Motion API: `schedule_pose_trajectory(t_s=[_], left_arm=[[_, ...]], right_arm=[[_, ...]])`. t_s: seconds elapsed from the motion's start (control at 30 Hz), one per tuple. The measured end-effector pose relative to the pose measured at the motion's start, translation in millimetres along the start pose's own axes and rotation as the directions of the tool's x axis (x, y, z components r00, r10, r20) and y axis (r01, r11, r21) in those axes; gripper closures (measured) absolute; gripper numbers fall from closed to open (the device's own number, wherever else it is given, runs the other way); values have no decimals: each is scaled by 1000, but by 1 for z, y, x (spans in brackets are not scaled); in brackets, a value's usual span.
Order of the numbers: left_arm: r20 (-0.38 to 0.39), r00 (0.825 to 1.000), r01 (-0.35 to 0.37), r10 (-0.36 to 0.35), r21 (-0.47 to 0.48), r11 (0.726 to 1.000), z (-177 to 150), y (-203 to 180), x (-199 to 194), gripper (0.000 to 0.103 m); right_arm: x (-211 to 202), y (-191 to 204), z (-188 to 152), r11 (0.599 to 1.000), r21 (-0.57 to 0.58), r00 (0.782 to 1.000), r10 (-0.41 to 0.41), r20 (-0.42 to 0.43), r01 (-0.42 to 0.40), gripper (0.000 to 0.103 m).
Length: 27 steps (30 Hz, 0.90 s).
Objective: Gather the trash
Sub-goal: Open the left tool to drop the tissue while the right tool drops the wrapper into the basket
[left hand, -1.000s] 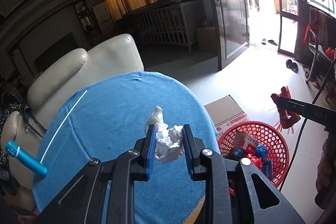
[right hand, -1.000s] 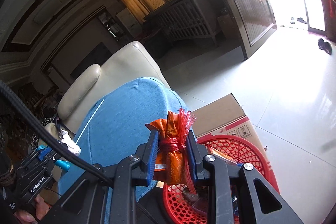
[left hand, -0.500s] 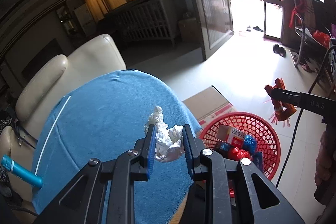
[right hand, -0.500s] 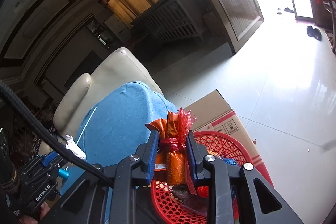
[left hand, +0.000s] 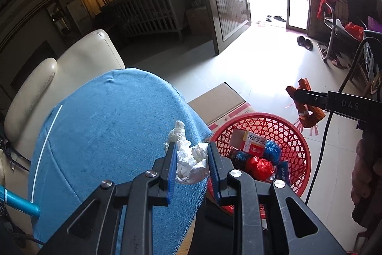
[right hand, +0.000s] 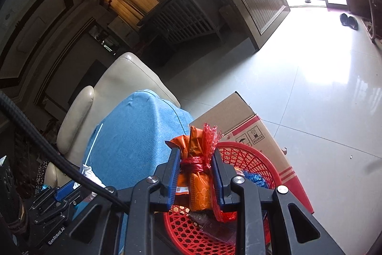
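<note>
My left gripper (left hand: 192, 167) is shut on a crumpled white tissue (left hand: 191, 160) and holds it above the right edge of the blue tablecloth (left hand: 107, 135), next to the red mesh basket (left hand: 296, 135). My right gripper (right hand: 195, 167) is shut on an orange wrapper tied in red netting (right hand: 197, 173) and holds it over the basket (right hand: 241, 155). It also shows in the left wrist view (left hand: 306, 102), above the basket's far right rim. The basket holds a small carton (left hand: 248, 141) and blue and red wrappers.
A cardboard box (left hand: 219, 103) lies on the tiled floor behind the basket. A cream armchair (left hand: 59, 78) stands behind the table. A blue tube (left hand: 16, 201) sticks out at the table's left. A black cable (left hand: 334, 116) hangs at the right.
Both grippers have moved right toward the basket, still holding their trash. The left one is now at the cloth's right edge; the right one is further over the basket.
</note>
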<state>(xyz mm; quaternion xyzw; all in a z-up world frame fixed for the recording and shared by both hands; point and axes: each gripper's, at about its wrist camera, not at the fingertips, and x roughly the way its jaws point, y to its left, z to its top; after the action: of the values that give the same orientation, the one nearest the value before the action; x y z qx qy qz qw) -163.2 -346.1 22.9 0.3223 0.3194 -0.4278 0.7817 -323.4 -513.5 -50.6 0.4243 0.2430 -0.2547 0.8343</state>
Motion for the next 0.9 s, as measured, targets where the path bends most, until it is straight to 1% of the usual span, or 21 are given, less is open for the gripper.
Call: schedule_pose_trajectory(t_s=[0.33,0.9], left_arm=[[-35,999,27,-27,9,1000,-3,-3,11,76],[-101,991,84,-85,-8,996,-11,-3,27,76]], right_arm=[[10,-3,-2,1000,10,1000,-1,-24,2,75],[27,-9,-10,999,33,996,-12,-86,15,75]])
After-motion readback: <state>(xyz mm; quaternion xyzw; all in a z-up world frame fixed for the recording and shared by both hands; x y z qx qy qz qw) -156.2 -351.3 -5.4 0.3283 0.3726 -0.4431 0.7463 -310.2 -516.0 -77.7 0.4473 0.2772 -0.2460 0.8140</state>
